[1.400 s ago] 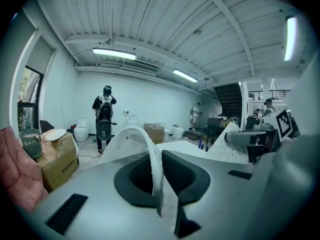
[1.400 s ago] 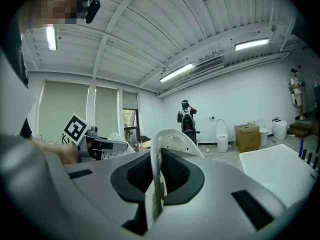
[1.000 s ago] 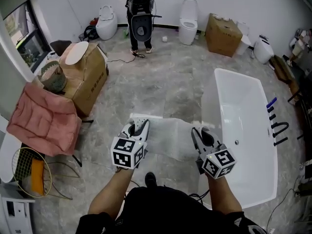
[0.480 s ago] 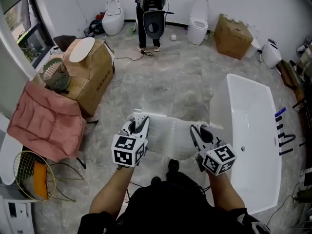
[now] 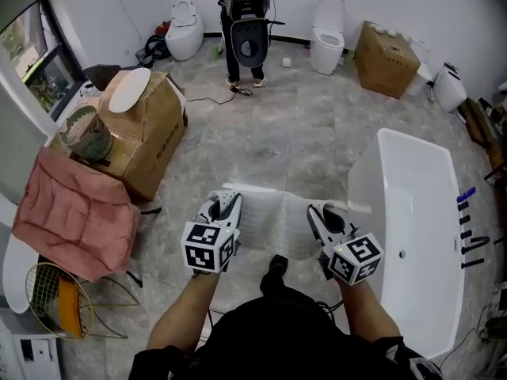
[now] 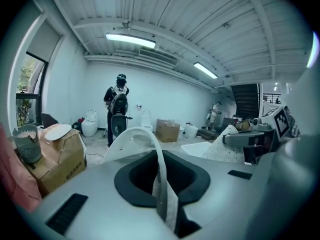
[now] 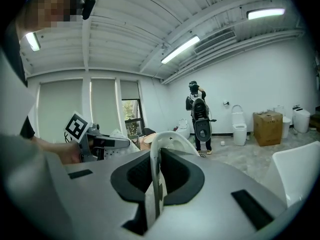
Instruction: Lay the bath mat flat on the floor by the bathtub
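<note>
Bathtub (image 5: 420,212) farther right than before (bath mat (image 5: 273,224) unchanged)

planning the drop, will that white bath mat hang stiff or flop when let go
Probably floppy: the bath mat sags between the left gripper and right gripper. Likely light too, since thin pinched edges carry it.

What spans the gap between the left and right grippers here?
The bath mat: left gripper and right gripper each pinch an edge, clearest in the head view.
</note>
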Demonstrator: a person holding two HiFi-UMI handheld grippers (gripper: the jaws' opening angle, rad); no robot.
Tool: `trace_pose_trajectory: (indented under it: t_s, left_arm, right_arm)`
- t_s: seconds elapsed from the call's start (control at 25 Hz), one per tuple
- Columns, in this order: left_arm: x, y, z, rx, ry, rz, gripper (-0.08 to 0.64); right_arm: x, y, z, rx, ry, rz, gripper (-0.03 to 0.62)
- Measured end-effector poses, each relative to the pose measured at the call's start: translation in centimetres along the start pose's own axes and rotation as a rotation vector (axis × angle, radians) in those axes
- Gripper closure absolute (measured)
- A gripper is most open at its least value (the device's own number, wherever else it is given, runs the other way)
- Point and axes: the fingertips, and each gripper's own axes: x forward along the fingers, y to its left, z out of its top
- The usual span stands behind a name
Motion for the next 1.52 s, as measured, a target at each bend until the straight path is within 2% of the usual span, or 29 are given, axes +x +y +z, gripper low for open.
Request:
trace_pose_trajectory:
  t_s: [0.4,0.8,1.08,1.36,1.52]
  left_arm:
    - [14.4,2.6,5.4,0.025,0.021,-0.032,0.528]
    - [25.0,1.7,8.3,0.042,0.063,-0.152,0.528]
    - [35.0,1.5,11.6,0.097,0.095,-0.317,0.528]
    - [44.0,3.1,17.0,0.247,0.112,-0.499,0.529]
    - [48.5,3.6,18.9,0.293,0.123,-0.589,0.532]
  right_arm:
    - [7.5,-12.6,3.3,0.044,-0.021,-0.044,0.565]
    - [9.7,-20.7,3.8,0.103,-0.019,-0.143,0.565]
    - [12.8,-26.9,5.0,0.150,-0.023,-0.287,0.565]
    - [17.8,-32.2,8.2,0.212,-0.086,-0.492,0.565]
    - [20.4,-34.3,8.7,0.267,-0.120,-0.602,0.565]
